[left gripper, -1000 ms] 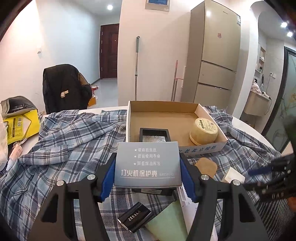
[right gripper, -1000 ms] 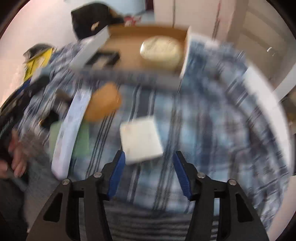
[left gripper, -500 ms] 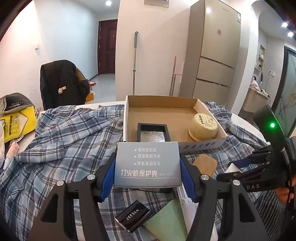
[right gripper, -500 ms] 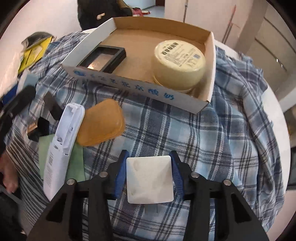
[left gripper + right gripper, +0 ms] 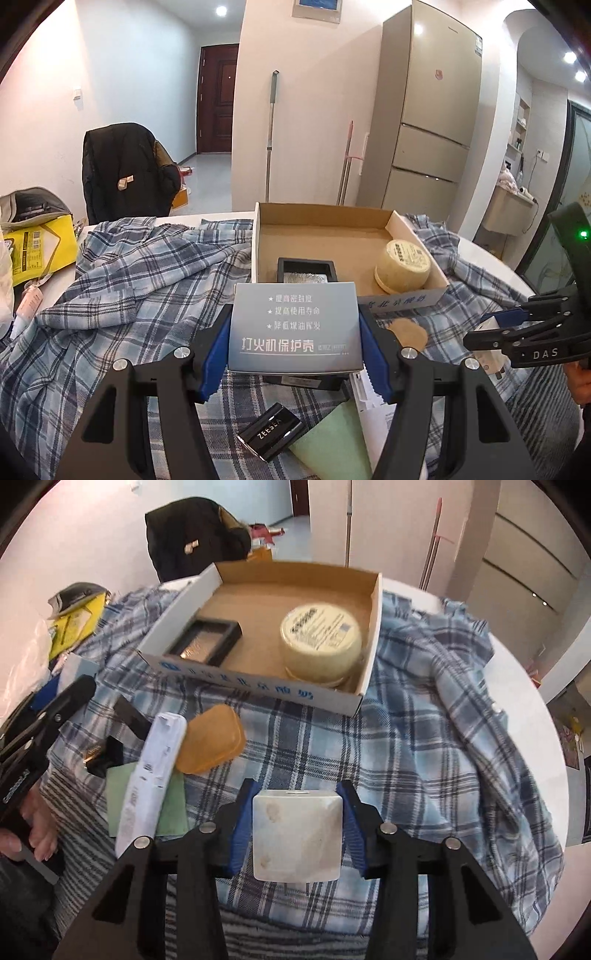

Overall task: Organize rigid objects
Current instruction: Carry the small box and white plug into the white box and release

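From the left wrist, the left gripper (image 5: pixel 293 352) clamps a grey rectangular cardboard box with white Chinese print (image 5: pixel 294 326) between its blue pads, raised just near of the shallow open brown cardboard tray (image 5: pixel 417 295) on the blue plaid cloth (image 5: pixel 129 295). From the right wrist, the right gripper (image 5: pixel 295 836), whose jaws have just been closing, pinches a white square plastic block (image 5: pixel 295 836) that seems lifted clear of the cloth. Far of it, the tray holds a round cream tub (image 5: pixel 320 642) at right and a black rectangular frame (image 5: pixel 207 642) at left.
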{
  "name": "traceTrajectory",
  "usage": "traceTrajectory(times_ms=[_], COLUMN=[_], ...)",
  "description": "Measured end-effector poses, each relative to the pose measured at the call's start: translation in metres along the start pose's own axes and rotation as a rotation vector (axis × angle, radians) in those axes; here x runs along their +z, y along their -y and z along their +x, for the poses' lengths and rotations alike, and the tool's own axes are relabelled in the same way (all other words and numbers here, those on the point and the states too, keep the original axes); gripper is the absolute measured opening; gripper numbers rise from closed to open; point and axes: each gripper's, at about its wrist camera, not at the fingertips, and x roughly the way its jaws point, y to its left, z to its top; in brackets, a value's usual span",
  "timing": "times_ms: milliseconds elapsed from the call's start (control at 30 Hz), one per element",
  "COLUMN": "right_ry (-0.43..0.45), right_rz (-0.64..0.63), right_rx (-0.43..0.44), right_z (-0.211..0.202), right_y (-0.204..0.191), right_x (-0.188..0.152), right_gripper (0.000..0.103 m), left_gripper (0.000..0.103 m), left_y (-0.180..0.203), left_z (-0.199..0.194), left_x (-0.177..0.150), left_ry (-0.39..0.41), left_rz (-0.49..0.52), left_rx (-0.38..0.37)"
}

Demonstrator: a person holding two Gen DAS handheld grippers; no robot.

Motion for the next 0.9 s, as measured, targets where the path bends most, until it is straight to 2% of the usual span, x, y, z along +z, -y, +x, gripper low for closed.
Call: traceTrajectory(times_ms=[133, 167, 233, 333, 433, 533, 600, 667, 767, 900], right_ry=[0.052, 0.071, 0.120, 0.178, 0.202, 0.244, 0.267, 0.265, 0.255, 0.286], right_rz=[0.010, 0.019, 0.029, 0.042, 0.063, 0.109, 0.142, 0.130, 0.128, 0.135], right_rx=[-0.002, -0.002, -0.009, -0.028, 0.002, 0.028, 0.014, -0.005, -0.037, -0.084], right_z=[-0.019, -0.024, -0.036, -0.048, -0.053, -0.050, -0.042, -0.026, 0.000, 0.037], right_y=[0.000, 0.000, -0.001, -0.007, -0.015, -0.017, -0.014, -0.012, -0.006, 0.000], right_x=[0.014, 0.020, 0.035, 0.060, 0.089, 0.120, 0.136, 0.155, 0.172, 0.173], right_gripper=[0.043, 0.043, 0.043, 0.043, 0.043, 0.043, 0.043, 0.043, 0.043, 0.043], left_gripper=[0.065, 0.065, 0.065, 0.065, 0.065, 0.065, 0.065, 0.065, 0.065, 0.065], left_y=[-0.002, -0.004, -0.005, 0.000, 0.012, 0.009, 0.002, 0.000, -0.001, -0.003], left_z=[-0.008, -0.009, -0.012, -0.015, -0.009, 0.008, 0.032, 0.058, 0.092, 0.134], left_x=[0.017, 0.028, 0.047, 0.078, 0.110, 0.138, 0.152, 0.160, 0.155, 0.130], left_ry=[-0.009, -0.015, -0.005, 0.043, 0.089, 0.121, 0.094, 0.064, 0.055, -0.010], left_rz=[-0.019, -0.027, -0.027, -0.017, 0.013, -0.080, -0.132, -0.137, -0.099, -0.076], left_rx=[-0.028, -0.057, -0.066, -0.032, -0.020, 0.003, -0.023, -0.034, 0.004, -0.058])
